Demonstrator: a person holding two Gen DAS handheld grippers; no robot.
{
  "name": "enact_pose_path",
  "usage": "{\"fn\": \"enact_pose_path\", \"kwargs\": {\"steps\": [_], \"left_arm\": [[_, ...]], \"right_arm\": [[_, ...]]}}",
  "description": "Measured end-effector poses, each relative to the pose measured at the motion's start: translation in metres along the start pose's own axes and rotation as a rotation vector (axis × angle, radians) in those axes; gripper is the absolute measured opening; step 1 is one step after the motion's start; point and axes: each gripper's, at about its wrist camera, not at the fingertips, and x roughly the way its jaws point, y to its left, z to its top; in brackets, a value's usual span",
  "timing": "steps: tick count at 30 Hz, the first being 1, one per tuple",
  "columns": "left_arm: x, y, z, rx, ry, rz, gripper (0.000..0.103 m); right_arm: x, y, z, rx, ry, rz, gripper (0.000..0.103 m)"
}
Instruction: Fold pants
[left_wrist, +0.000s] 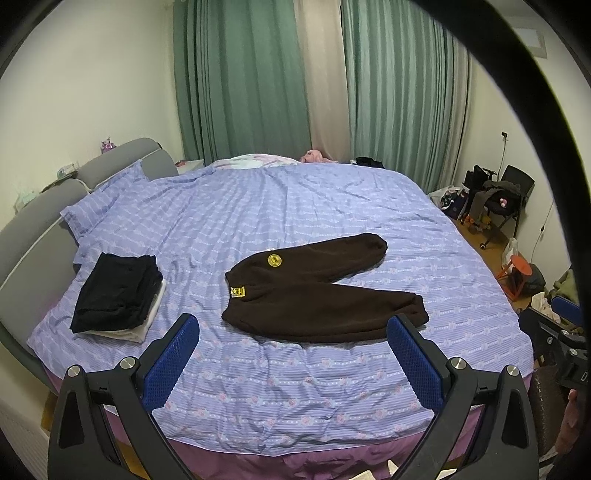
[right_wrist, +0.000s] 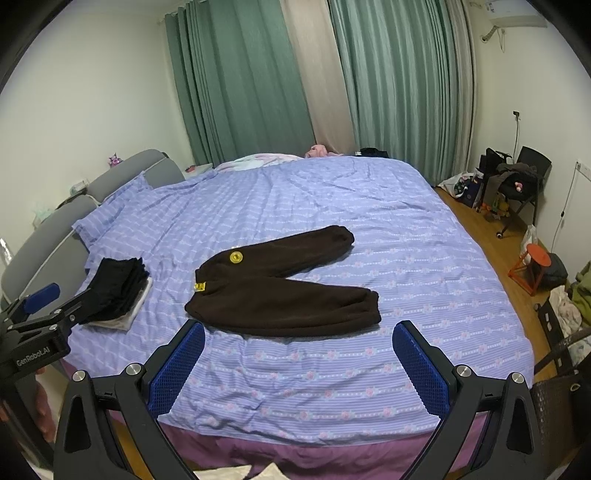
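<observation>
Dark brown fleece pants (left_wrist: 314, 291) lie flat on the bed, waistband to the left, both legs spread apart to the right, with a round yellow patch and a yellow label near the waist. They also show in the right wrist view (right_wrist: 280, 291). My left gripper (left_wrist: 293, 328) is open and empty, held above the bed's near edge, short of the pants. My right gripper (right_wrist: 297, 334) is open and empty, likewise short of the pants. The left gripper shows from the side at the left edge of the right wrist view (right_wrist: 48, 295).
A stack of folded dark and white clothes (left_wrist: 118, 295) lies left of the pants. The bed (left_wrist: 295, 398) has a blue striped sheet, grey headboard (left_wrist: 37, 218) at left. Green curtains (left_wrist: 240, 81) behind. Chair (right_wrist: 524, 184), bags and orange stool (right_wrist: 532, 266) on the floor at right.
</observation>
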Motion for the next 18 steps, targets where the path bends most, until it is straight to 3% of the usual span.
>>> {"fn": "enact_pose_path", "kwargs": {"steps": [18], "left_arm": [[-0.0045, 0.0013, 0.0038, 0.018, -0.023, -0.003, 0.103]], "right_arm": [[-0.0047, -0.0009, 0.0065, 0.001, -0.011, -0.001, 0.102]]}}
